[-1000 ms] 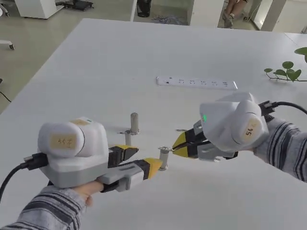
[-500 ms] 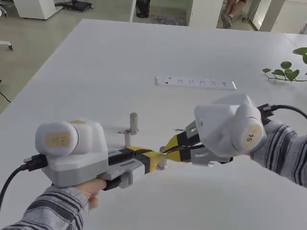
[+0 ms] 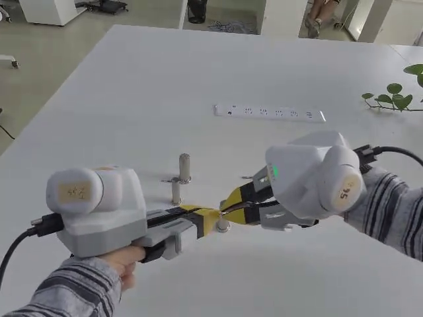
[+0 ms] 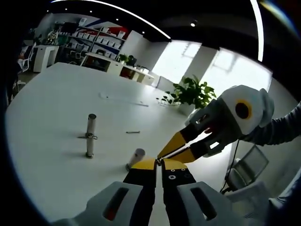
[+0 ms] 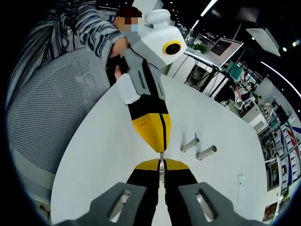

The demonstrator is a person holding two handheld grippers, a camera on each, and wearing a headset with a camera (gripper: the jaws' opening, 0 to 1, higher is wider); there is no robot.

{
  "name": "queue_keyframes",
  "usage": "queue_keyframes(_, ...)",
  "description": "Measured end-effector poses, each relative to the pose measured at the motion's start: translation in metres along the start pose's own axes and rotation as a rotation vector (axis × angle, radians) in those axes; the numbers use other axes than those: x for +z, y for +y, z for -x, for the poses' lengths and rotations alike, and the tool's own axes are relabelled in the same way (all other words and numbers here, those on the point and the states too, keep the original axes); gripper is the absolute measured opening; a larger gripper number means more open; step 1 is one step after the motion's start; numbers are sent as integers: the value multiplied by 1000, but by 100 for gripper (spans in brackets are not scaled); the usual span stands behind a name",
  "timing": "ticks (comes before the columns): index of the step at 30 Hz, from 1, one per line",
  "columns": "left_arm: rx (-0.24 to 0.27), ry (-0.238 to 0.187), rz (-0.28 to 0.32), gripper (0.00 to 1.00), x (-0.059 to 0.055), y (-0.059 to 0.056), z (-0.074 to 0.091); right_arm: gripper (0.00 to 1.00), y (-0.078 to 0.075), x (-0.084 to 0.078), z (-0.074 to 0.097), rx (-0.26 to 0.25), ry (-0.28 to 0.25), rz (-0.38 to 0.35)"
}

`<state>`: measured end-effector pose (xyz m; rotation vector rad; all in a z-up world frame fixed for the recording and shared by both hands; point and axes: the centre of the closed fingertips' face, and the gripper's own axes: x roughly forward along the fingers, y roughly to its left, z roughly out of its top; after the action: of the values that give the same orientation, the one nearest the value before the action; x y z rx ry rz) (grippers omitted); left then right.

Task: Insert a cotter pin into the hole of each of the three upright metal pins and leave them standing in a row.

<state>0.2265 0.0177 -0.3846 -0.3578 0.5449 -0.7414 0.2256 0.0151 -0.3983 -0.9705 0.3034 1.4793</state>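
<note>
Two metal pins stand upright on the white table (image 3: 132, 99), the far pin (image 3: 184, 168) and the near pin (image 3: 176, 191), with a cotter pin (image 4: 87, 137) at the near one. A third metal pin (image 3: 223, 225) (image 4: 135, 158) leans just left of my left gripper's jaw tips. My left gripper (image 3: 210, 220) (image 4: 159, 163) is shut, tip to tip with my right gripper (image 3: 227, 206) (image 5: 161, 170). The right one is shut on a thin cotter pin. Whether the left jaws also nip that cotter pin is hidden.
A loose cotter pin (image 3: 248, 178) (image 4: 132, 132) lies on the table behind the grippers. A white power strip (image 3: 269, 113) lies farther back, and a trailing plant (image 3: 395, 98) sits at the right edge. A person sits behind the left gripper in the right gripper view.
The left gripper's jaws have shut and moved right to meet the right gripper's tips. The right gripper has come slightly left and down over the third pin.
</note>
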Motion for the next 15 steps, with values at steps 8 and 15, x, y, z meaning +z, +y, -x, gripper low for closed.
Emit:
queue_keyframes(8,-11,15,-61,0,-2,0,0,0,4,0,-2,1,0,-15)
queue_keyframes(15,-16,52,-163,0,-8,0,1,1,7,-4,-5,18,-62,-217)
